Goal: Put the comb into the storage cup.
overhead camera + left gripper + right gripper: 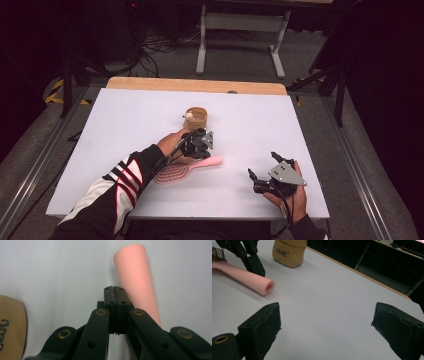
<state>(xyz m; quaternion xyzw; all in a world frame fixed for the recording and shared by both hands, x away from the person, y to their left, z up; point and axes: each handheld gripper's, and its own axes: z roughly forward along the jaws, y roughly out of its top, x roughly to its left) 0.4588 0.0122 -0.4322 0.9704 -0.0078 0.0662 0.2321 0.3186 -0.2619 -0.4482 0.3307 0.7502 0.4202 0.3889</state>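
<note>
Table: white top with a wooden strip along the far edge; a person works at the near side with a gripper in each hand.

Brush: pink, lying flat on the table just left of centre, toward the near edge. Its bristle head points to the near left, its round handle to the right. In the right gripper view the handle ends in an open hollow tip, and bristles show at the upper left corner.

Left gripper: over the brush handle, between the brush and the pouch. Clenched, with nothing between its jaws; in the left gripper view the two tips meet flush, the pink handle running just beside and behind them on the white surface. Whether the tips touch the handle cannot be told.

Right gripper: near the table's near right edge, well apart from the brush. Released; in the right gripper view its jaws stand wide with bare table between them.

Pouch: tan, upright, with dark script on its side, beyond the left gripper near the table's centre.
</note>
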